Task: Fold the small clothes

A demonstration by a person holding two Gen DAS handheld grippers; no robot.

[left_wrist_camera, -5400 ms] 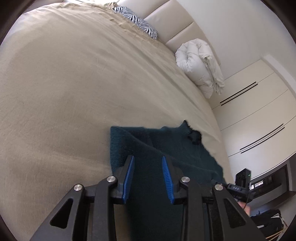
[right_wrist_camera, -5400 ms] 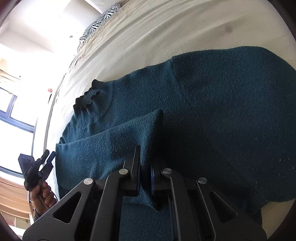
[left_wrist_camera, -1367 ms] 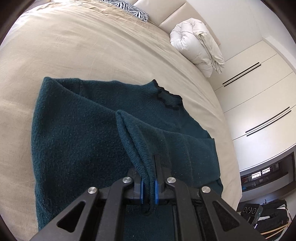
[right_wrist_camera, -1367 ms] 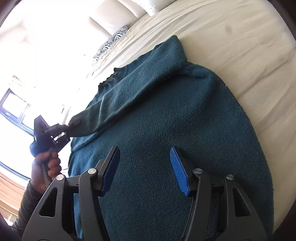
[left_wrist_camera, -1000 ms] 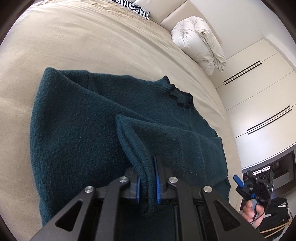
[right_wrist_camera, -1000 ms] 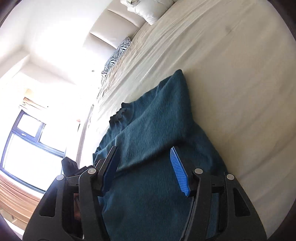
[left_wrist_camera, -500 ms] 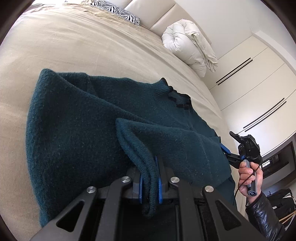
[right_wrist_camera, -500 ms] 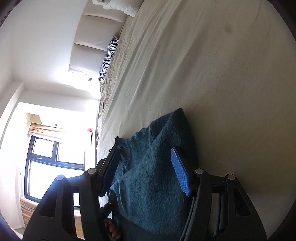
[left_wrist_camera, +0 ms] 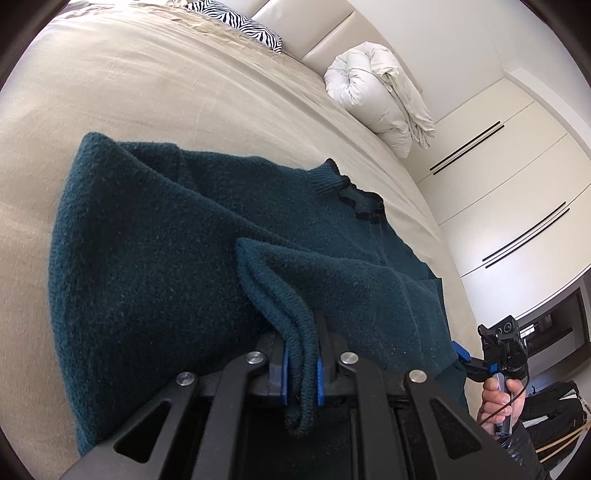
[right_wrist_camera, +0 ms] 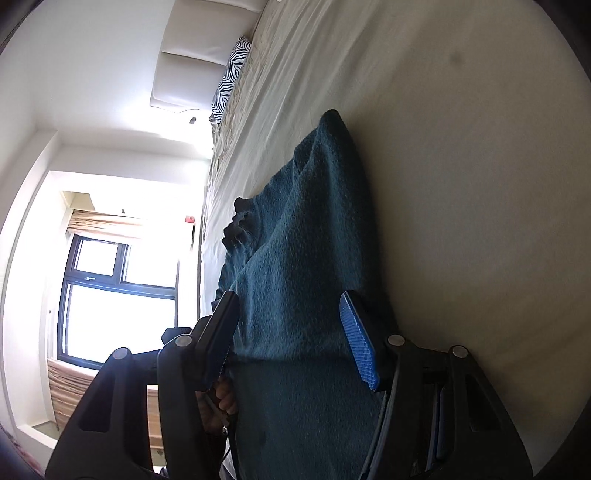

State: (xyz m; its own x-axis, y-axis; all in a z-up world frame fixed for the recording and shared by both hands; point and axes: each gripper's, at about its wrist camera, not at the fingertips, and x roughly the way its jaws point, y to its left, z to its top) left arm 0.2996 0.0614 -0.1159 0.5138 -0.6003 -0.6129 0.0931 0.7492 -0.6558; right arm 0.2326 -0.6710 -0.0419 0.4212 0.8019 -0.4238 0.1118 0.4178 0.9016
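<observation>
Sweater point(left_wrist_camera: 155, 258): one, left tool point(left_wrist_camera: 301, 365) pinching cuff; right tool point(right_wrist_camera: 291, 332) agape.

The sweater point(left_wrist_camera: 155, 266) lies on the bed point(left_wrist_camera: 147, 92), near its foot edge, collar point(left_wrist_camera: 354, 199) toward the headboard point(left_wrist_camera: 317, 33). The pillow point(left_wrist_camera: 236, 18) and the rolled duvet point(left_wrist_camera: 380, 96) lie at the head end, well apart from the sweater.

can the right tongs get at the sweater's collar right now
Probably yes: the right tongs are open and empty over the sweater, and nothing lies between them and the collar ahead.
</observation>
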